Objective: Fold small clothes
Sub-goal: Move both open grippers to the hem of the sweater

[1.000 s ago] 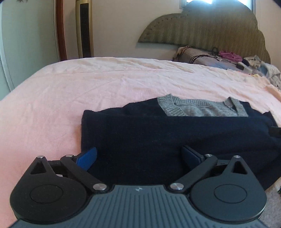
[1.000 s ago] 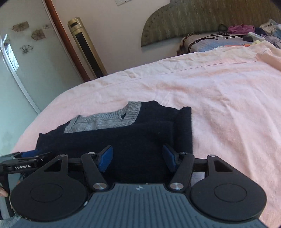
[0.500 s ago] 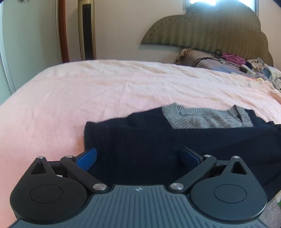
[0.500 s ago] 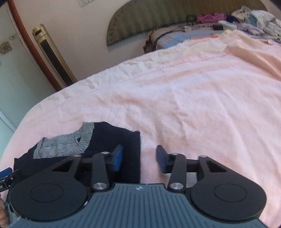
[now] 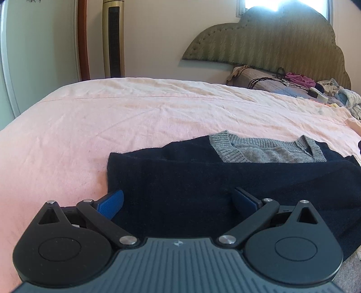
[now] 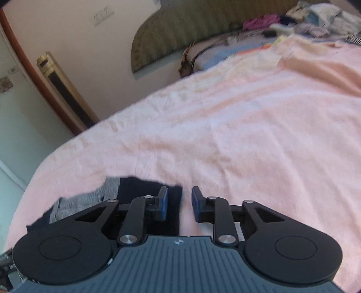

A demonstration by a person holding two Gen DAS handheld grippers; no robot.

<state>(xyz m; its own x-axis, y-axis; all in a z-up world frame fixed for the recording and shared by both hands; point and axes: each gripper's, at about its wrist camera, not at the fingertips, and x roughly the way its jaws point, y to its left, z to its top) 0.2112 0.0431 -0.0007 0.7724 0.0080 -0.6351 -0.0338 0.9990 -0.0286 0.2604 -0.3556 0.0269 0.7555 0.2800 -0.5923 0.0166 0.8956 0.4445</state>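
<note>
Navy sweater [image 5: 225, 180] with grey collar [image 5: 266, 151] lies folded on the pink bed sheet [image 5: 135, 117], at the near edge of the bed. Its left edge is straight and sits just past the left tool's left finger.

Left tool [image 5: 178, 200]: released, fingers spread wide over the sweater's near part, nothing between them.

Right tool [image 6: 179, 202]: fingers a narrow gap apart, nothing clamped. Its left finger [image 6: 163, 202] sits over the sweater's right edge [image 6: 176, 202], its right finger over bare sheet. View is motion-blurred.

Open sheet to the left, right and far side of the sweater. Far right corner holds a clothes pile [image 6: 315, 18] and cables by the headboard [image 5: 270, 45], well apart from the sweater.
</note>
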